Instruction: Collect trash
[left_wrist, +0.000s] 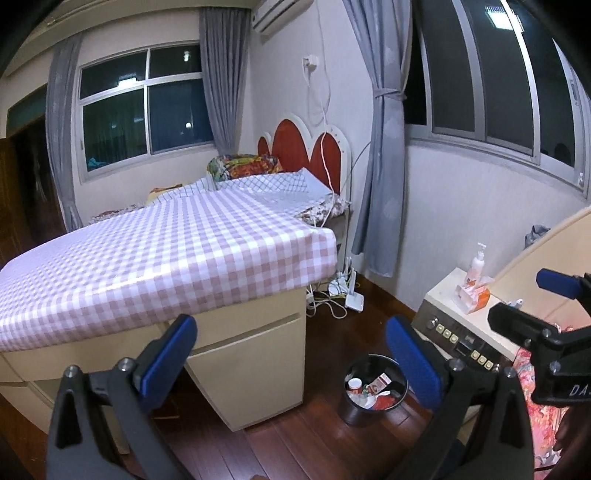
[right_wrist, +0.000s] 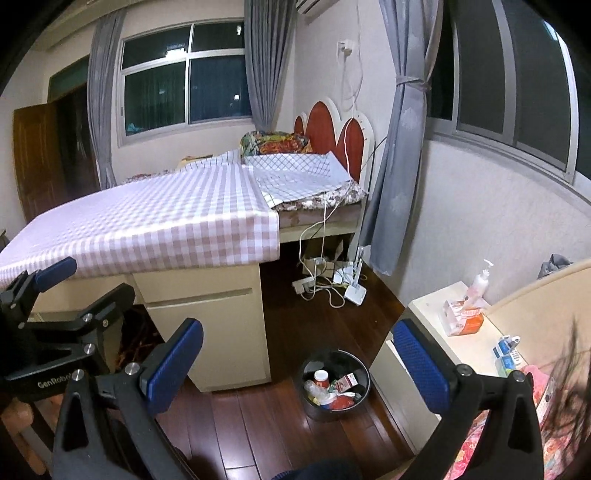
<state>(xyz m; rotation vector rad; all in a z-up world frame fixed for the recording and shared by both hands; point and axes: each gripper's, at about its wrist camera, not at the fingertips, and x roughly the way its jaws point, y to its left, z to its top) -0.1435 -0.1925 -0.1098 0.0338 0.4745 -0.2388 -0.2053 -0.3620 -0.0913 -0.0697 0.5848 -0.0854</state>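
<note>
Left gripper (left_wrist: 291, 360): lower centre of the left wrist view, blue-padded fingers spread wide, nothing between them; it also shows at the left edge of the right wrist view (right_wrist: 70, 284), jaws parted.
Right gripper (right_wrist: 297, 363): lower centre of the right wrist view, fingers released and far apart, empty; its black body and one blue pad enter the right edge of the left wrist view (left_wrist: 532, 301).
Trash bin (right_wrist: 364, 373): small dark round bin on the wood floor, lower centre of the right wrist view, between the cream cabinet and the side table; in the left wrist view (left_wrist: 360, 408) it sits just left of the right-hand finger.
Trash (right_wrist: 334, 391): inside the bin, a red-lidded white container, a small carton, crumpled plastic and a red scrap.
Cream cabinet (right_wrist: 210, 325): left of the bin, under the pink checked cloth (right_wrist: 147, 218).
Side table (right_wrist: 469, 347): lower right, holding a pump bottle (right_wrist: 479, 280) and an orange tissue pack (right_wrist: 466, 320).
Floor clutter: white cables and a power strip (right_wrist: 306, 286) by the bed's foot, centre frame.
Headboard (right_wrist: 332, 125): red and white, upper centre, against the wall.
</note>
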